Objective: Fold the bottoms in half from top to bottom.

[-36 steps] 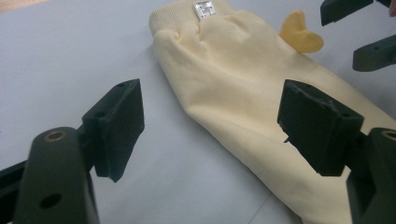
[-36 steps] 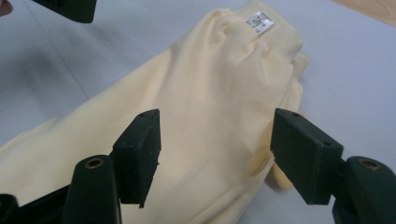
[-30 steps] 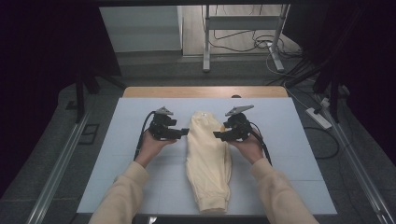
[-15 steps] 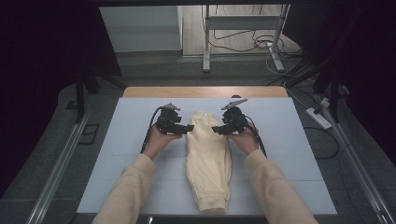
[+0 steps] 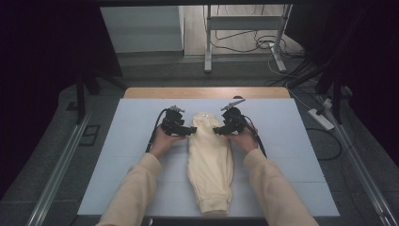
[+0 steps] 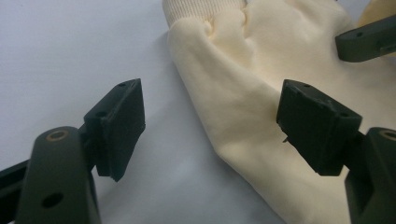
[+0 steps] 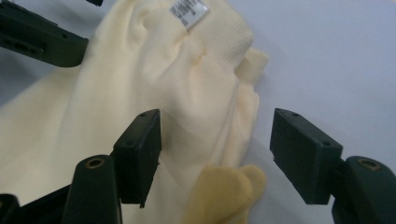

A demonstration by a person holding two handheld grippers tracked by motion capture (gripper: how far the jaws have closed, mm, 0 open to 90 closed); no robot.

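Near the table's far edge — both grippers at the garment (image 5: pixel 210 155)
Left gripper (image 5: pixel 187 129) and right gripper (image 5: pixel 219 130) gape (nothing gripped) — folding hardly begun.

Soft cream knit garment (image 5: pixel 210 160), ribbed cuff

The right hand-held gripper (image 7: pixel 215 158) has its jaws spread over the edge of a cream sweater (image 7: pixel 140 93) lying on the pale desk (image 7: pixel 336 56); a white label (image 7: pixel 188 10) shows at the collar.
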